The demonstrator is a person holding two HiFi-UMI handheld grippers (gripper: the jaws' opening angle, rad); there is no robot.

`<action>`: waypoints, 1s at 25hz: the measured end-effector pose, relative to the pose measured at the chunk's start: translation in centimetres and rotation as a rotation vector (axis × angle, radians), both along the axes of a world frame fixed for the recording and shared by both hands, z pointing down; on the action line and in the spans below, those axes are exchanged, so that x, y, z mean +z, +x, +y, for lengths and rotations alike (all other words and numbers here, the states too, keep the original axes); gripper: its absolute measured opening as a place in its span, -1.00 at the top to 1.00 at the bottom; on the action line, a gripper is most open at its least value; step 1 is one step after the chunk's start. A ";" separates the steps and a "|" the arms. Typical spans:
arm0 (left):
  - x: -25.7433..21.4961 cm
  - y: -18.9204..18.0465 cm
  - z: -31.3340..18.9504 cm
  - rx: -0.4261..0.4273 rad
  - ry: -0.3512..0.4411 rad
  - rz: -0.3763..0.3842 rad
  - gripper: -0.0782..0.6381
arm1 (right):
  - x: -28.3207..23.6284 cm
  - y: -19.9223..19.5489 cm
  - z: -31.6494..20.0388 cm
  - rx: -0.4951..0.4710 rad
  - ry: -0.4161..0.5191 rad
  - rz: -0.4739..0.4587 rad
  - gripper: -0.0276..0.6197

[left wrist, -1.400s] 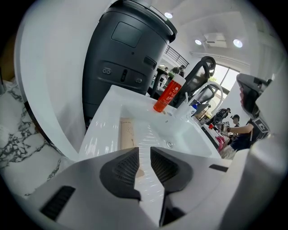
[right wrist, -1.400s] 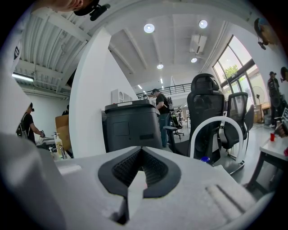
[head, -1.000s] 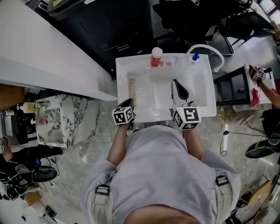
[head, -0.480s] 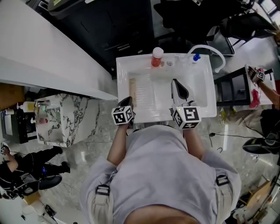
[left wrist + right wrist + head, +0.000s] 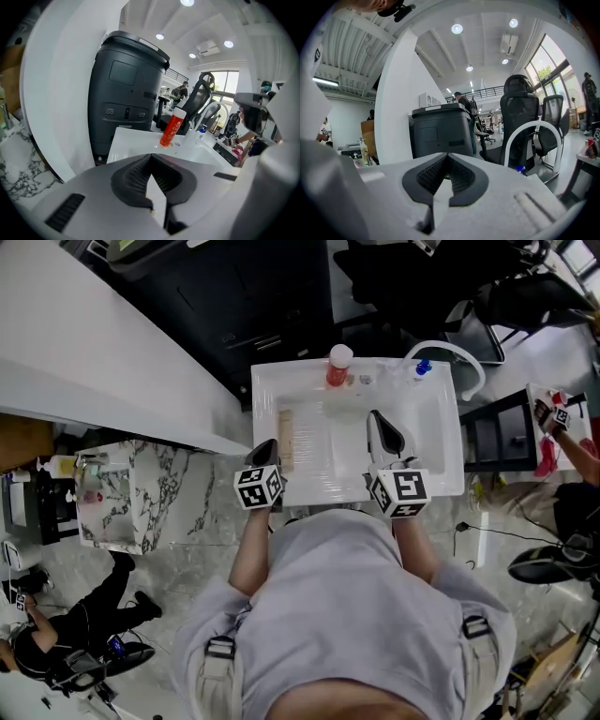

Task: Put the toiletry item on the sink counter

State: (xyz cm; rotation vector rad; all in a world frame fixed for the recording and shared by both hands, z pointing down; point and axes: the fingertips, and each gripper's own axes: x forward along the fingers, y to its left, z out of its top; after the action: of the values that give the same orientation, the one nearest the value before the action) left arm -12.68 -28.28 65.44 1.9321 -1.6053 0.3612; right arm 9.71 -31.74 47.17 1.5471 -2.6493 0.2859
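A red bottle with a white cap (image 5: 336,366) stands upright on the back rim of the white sink counter (image 5: 281,381). It also shows ahead in the left gripper view as the red bottle (image 5: 171,128), well beyond my jaws. My left gripper (image 5: 266,450) hovers over the sink's left front rim, shut and empty (image 5: 151,157). My right gripper (image 5: 376,418) is over the basin, shut with nothing in it (image 5: 447,155). A white arched faucet (image 5: 454,354) and a small blue-capped item (image 5: 419,363) sit at the back right.
A big black bin (image 5: 272,296) stands just behind the sink, seen close in the black bin (image 5: 126,93). A marble-patterned stand (image 5: 122,493) is at the left, a black table (image 5: 497,432) at the right. Office chairs (image 5: 525,112) and people are further off.
My left gripper has edged slightly left and forward along the sink rim. The right gripper and the bottle have stayed put. A person at the lower left has moved.
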 end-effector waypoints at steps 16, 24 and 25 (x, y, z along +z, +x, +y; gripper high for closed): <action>-7.3 -0.6 -1.4 -0.030 0.189 -0.070 0.77 | 0.0 0.3 -0.4 -0.004 0.007 -0.005 0.90; -11.2 -0.5 -1.8 -0.025 0.294 -0.146 0.77 | -0.4 0.2 -0.5 -0.006 0.011 -0.003 0.90; -11.6 -0.5 -1.8 -0.025 0.304 -0.147 0.77 | -0.4 0.3 -0.5 -0.006 0.011 -0.003 0.90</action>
State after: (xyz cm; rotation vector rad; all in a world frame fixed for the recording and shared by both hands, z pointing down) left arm -13.14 -30.10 53.86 2.1483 -1.8678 0.2661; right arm 9.98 -32.25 46.78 1.5429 -2.6614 0.2739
